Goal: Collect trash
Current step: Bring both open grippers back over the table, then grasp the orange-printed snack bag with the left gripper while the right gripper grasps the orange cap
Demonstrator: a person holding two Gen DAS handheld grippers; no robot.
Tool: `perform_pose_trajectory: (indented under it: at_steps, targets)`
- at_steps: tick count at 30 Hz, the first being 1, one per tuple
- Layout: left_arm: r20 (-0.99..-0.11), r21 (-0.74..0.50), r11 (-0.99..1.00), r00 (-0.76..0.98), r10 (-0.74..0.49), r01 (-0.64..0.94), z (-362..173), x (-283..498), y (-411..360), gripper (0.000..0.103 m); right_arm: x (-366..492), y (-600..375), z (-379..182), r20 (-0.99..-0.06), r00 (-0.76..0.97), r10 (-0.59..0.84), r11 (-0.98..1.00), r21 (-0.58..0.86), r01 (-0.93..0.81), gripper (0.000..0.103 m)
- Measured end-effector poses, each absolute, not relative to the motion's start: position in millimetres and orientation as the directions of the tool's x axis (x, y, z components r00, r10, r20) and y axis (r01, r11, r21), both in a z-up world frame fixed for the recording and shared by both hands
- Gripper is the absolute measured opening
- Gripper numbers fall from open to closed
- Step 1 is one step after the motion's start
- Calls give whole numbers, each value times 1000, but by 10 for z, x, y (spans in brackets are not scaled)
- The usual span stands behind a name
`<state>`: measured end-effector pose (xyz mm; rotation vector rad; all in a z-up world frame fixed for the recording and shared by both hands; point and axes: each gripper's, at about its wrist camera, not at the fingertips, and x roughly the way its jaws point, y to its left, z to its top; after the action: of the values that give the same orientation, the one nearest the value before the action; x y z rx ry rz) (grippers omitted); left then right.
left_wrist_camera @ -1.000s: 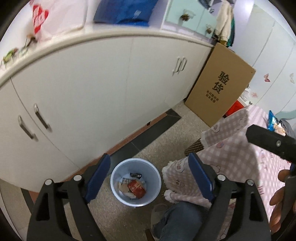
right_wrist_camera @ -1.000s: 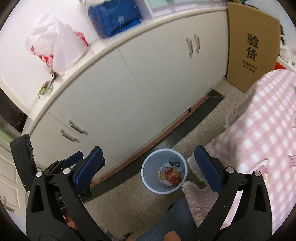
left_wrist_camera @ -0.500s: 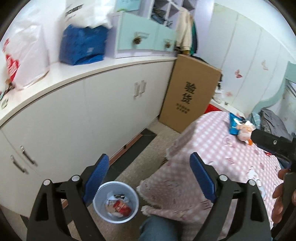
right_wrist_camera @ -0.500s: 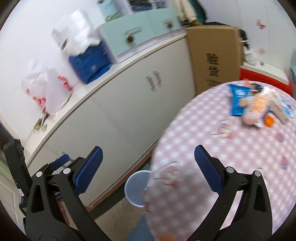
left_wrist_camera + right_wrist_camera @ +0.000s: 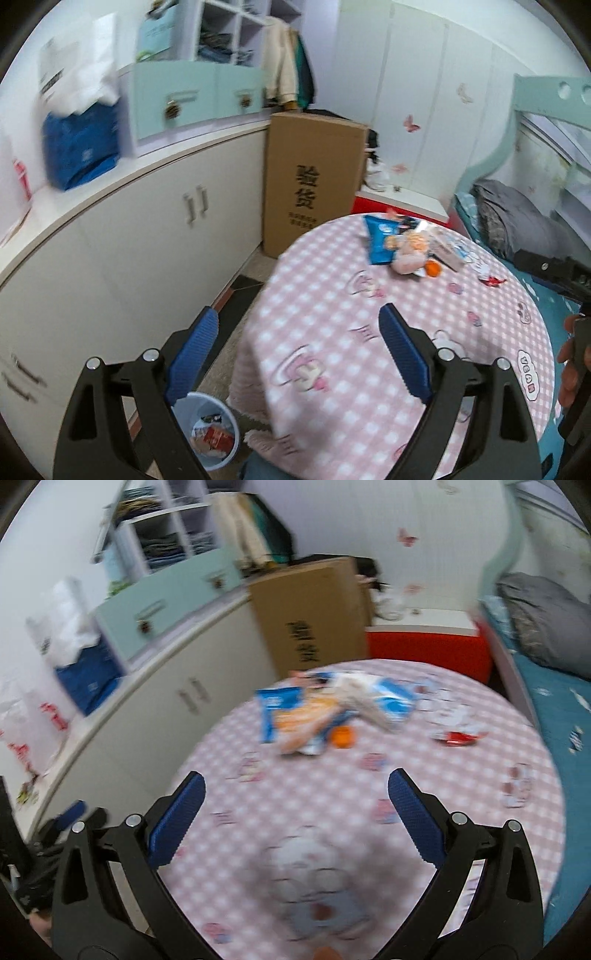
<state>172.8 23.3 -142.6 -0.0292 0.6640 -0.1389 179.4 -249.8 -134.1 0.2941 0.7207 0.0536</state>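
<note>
A round table with a pink checked cloth carries a pile of trash at its far side: a blue snack bag, a pale wrapper, an orange piece and a red wrapper. The pile also shows, blurred, in the right wrist view, with the red wrapper. A pale blue bin with trash inside stands on the floor at the table's near left. My left gripper is open and empty above the table's near left edge. My right gripper is open and empty above the table.
White cabinets run along the left with blue and white bags on top. A tall cardboard box leans behind the table. A red box and a bed with a grey pillow lie to the right.
Both grippers have swung up and to the right, from over the bin to over the table. The trash pile has come into view. Both jaws have stayed open.
</note>
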Motion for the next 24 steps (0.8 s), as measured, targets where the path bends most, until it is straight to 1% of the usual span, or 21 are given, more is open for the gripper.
perform_pose_trajectory:
  at_steps: [7,11,16,20,22,24]
  targets:
    - [-591,-51,975,780,-206,218,-1409,1919,-217,87,1862,-2812,-1599,-683,727,70,962,239,132,97]
    - [-580,-30,957,774,-253,290,-1432,2123,-503,87,1993,-2874,-1765,-706,705,70,960,241,145,97]
    - [-629,13,922,719,-294,388,-1623,2578,-935,87,2244,-2840,-1917,-727,683,71,973,202,114,97]
    - [-660,23,906,687,-304,422,-1789,2928,-1180,87,2523,-2811,-2033,-744,665,63,979,175,103,97]
    - [-675,19,900,669,-309,435,-1870,3061,-1250,87,2711,-2779,-2119,-766,641,39,984,140,108,94]
    - [-685,13,900,659,-309,435,-1930,3179,-1270,87,2887,-2742,-2204,-775,627,76,985,156,73,88]
